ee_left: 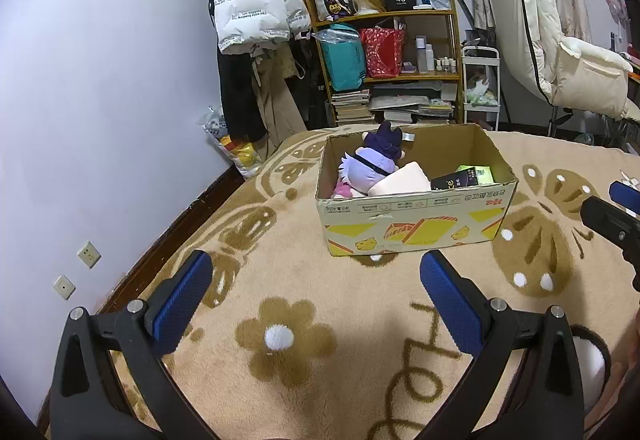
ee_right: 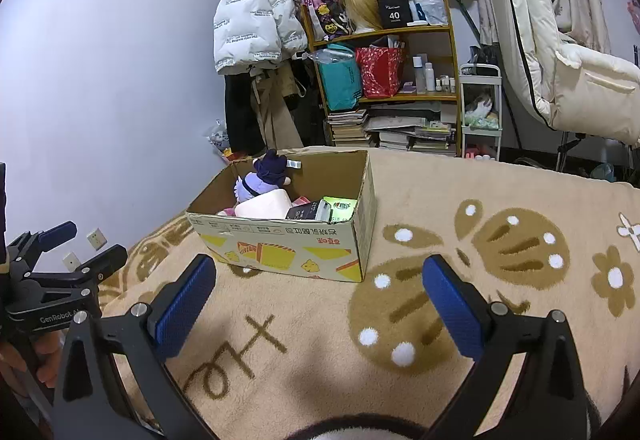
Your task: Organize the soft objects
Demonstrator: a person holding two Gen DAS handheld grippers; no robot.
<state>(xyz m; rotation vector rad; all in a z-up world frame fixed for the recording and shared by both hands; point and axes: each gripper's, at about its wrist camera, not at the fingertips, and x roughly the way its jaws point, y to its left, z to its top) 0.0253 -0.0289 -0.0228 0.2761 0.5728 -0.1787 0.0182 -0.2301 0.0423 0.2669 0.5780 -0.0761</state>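
A cardboard box [ee_left: 416, 228] stands on a tan flower-patterned blanket [ee_left: 304, 320]. In it lie a purple plush doll [ee_left: 374, 159], a pale pink soft block [ee_left: 400, 181] and small dark and green packets [ee_left: 466, 175]. My left gripper [ee_left: 316, 300] is open and empty, hovering in front of the box. My right gripper [ee_right: 320, 300] is open and empty, to the right of the left one; the box [ee_right: 288, 252] with the doll [ee_right: 262, 179] lies ahead and to its left. The right gripper's edge shows in the left wrist view [ee_left: 612, 215], and the left gripper in the right wrist view [ee_right: 60, 272].
A lilac wall [ee_left: 100, 99] with sockets runs along the bed's left side. Behind the bed stand a wooden shelf [ee_left: 400, 15] with bags and books, hanging coats [ee_left: 256, 7], a white cart [ee_left: 480, 87] and a cream recliner [ee_left: 576, 71].
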